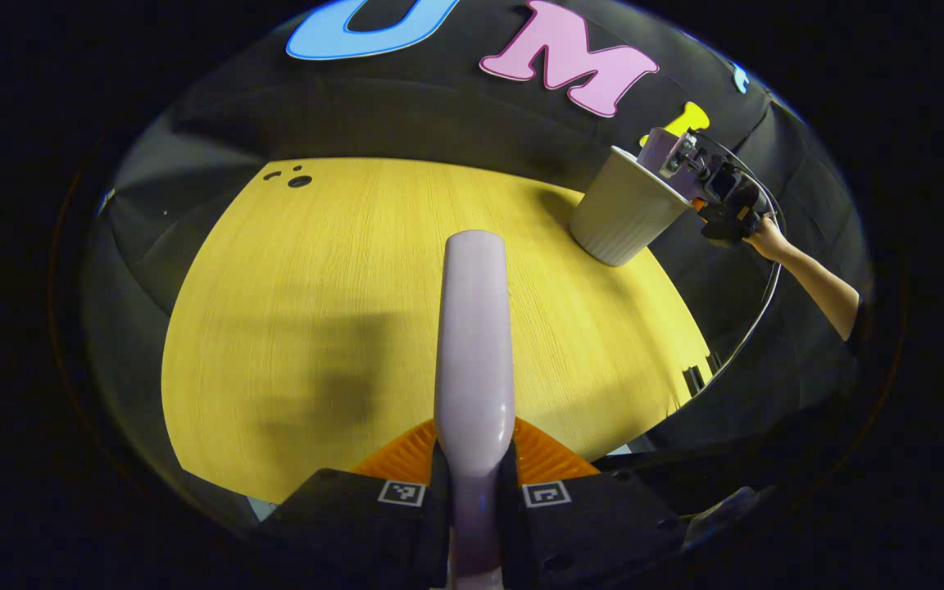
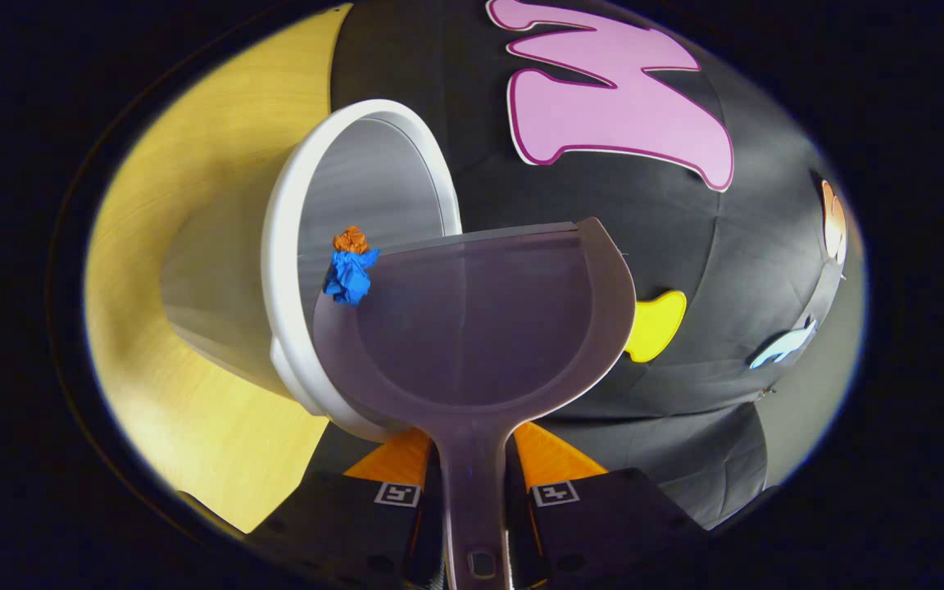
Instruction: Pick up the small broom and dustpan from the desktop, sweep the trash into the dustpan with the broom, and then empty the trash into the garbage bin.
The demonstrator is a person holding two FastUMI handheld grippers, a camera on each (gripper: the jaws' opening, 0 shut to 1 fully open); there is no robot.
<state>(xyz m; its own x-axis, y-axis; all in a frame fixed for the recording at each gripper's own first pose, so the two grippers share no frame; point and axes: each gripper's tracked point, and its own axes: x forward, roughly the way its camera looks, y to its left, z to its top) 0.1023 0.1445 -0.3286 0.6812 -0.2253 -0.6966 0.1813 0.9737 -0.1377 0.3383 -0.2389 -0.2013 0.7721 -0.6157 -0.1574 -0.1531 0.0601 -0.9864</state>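
My left gripper (image 1: pixel 472 467) is shut on the pale lilac broom handle (image 1: pixel 474 344), which points forward over the wooden table (image 1: pixel 316 270). At the table's far right corner stands the white ribbed garbage bin (image 1: pixel 621 215). The other gripper (image 1: pixel 714 184) holds the dustpan (image 1: pixel 659 147) tipped over its mouth. In the right gripper view my right gripper (image 2: pixel 472 483) is shut on the handle of the translucent grey dustpan (image 2: pixel 472 319). A blue paper wad (image 2: pixel 349 277) and an orange one (image 2: pixel 349 240) sit at the pan's front left corner, over the bin's opening (image 2: pixel 357 172).
A person's bare forearm (image 1: pixel 808 274) reaches in from the right behind the bin. Small dark marks (image 1: pixel 298 180) lie at the table's far left. A cable (image 1: pixel 755 319) curves past the table's right edge. Black cloth walls close in the booth.
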